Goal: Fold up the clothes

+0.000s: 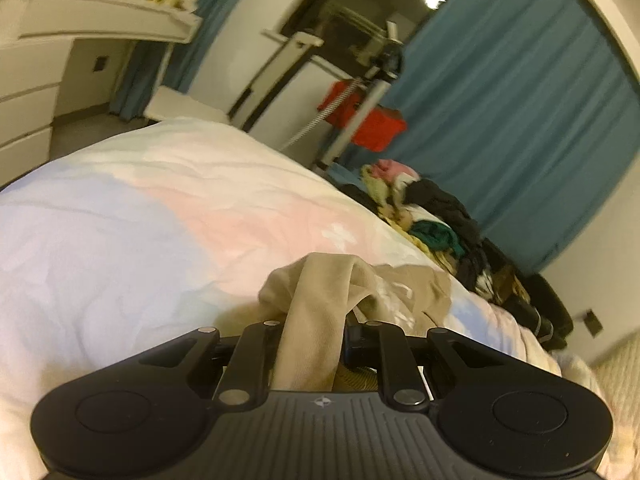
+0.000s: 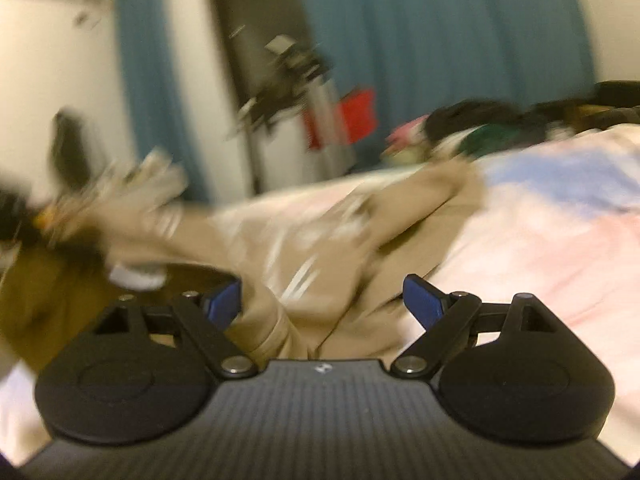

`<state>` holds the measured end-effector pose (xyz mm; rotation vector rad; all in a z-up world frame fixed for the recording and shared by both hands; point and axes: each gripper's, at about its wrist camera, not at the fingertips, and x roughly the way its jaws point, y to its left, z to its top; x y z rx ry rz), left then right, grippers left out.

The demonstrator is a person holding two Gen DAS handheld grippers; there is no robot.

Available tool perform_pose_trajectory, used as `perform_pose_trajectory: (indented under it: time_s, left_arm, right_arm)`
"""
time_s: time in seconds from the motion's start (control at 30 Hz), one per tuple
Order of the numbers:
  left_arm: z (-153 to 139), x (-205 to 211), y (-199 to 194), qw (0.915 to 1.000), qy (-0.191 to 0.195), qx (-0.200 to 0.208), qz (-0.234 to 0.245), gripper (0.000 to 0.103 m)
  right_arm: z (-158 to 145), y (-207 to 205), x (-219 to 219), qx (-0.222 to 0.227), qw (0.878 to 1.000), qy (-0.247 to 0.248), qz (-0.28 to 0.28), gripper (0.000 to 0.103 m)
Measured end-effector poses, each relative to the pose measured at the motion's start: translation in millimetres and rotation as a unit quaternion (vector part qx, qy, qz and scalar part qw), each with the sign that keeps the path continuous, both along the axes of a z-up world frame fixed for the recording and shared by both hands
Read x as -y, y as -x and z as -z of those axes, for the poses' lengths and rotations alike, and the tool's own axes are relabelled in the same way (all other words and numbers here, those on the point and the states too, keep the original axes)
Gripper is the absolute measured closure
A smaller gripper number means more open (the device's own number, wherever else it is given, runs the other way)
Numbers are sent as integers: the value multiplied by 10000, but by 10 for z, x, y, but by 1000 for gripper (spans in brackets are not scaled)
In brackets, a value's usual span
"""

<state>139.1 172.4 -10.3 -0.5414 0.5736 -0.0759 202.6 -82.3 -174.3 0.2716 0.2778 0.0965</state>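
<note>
left gripper [image 1: 314,334] has its fingers pressed together on a fold of the beige garment [image 1: 356,292], cloth bunched up between them and running back toward the gripper body. the rest of the garment lies crumpled on the bed [image 1: 140,220] just ahead of the gripper, near the right edge of the mattress. bed cover is pale, with blue, pink and white patches.

right wrist view is heavily motion-blurred. right gripper [image 2: 322,302] has its fingers spread wide, blue pads [image 2: 420,304] visible, beige garment [image 2: 320,248] lying between and under them; cannot tell if either pad touches the cloth. garment has white stripe markings and stretches from the gripper across the bed [image 2: 540,240] toward the far side. at left in this view a blurred, light-gloved hand [image 2: 132,200] seems to be at one end of the garment, details too smeared to read.

pile of mixed clothes [image 1: 440,220] sits on the far right side of the bed, dark, green, pink and yellowish pieces, well apart from the beige garment. teal curtains [image 1: 520,100] behind. red item [image 1: 360,116] hangs on a metal rack [image 1: 352,120] near the curtain. white drawers [image 1: 28,100] at left with cluttered shelf [image 1: 100,12] above.
</note>
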Motion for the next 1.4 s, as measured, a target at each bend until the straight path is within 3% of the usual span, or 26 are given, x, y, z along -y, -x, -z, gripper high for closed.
perform_pose_trajectory:
  time_s: [0.13, 0.2, 0.27, 0.4, 0.5, 0.53, 0.63, 0.73, 0.8, 0.87, 0.97, 1.1, 1.2, 1.3, 1.4]
  left_arm:
    - [-16, 127, 25, 9995, -183, 85, 246, 85]
    - [-24, 191, 37, 9989, -274, 127, 369, 85]
    - [-28, 243, 50, 9982, -354, 157, 447, 85]
    - [-17, 289, 60, 9981, -464, 139, 383, 85]
    - [-4, 294, 57, 9981, -511, 114, 315, 84]
    - [1, 293, 53, 9980, -545, 103, 296, 84]
    - [18, 292, 38, 9973, -685, 64, 240, 84]
    - [60, 350, 21, 9955, -895, -26, 310, 81]
    - [90, 393, 10, 9939, -1040, -91, 367, 81]
    - [120, 436, -1, 9919, -1185, -156, 424, 81]
    - [165, 501, -18, 9885, -1402, -254, 510, 77]
    - [189, 536, 52, 9855, -1551, -287, 621, 59]
    - [124, 608, 194, 9828, -1657, -59, 815, 46]
    - [89, 738, 304, 9773, -1870, 111, 987, 33]
    - [118, 889, 425, 9703, -2113, 137, 1166, 30]
  right_arm:
    - [-190, 130, 288, 411, 9963, -222, 722, 16]
    - [-230, 126, 386, 337, 9966, -433, 615, 15]
    - [-236, 125, 404, 288, 9972, -645, 227, 14]
    - [-177, 270, 203, 224, 9926, -593, -1039, 15]
    - [-104, 330, -37, -35, 9884, -4, -1515, 16]
    - [-59, 308, -96, -160, 9886, 203, -1481, 16]
    - [91, 181, -76, -563, 9937, 190, -946, 16]
    - [290, 37, 267, -1176, 9907, -680, 30, 15]
    - [394, -2, 443, -1434, 9819, -1232, 132, 14]
    - [404, 15, 500, -1470, 9796, -1361, 149, 16]
    - [243, 62, 458, -1046, 9890, -971, 397, 16]
    - [-117, 184, 488, 72, 9956, -692, 627, 16]
    - [-445, 295, 523, 786, 9946, -526, 434, 16]
    - [-668, 337, 544, 1191, 9924, -270, 137, 16]
    - [-753, 339, 611, 1239, 9918, -269, -154, 15]
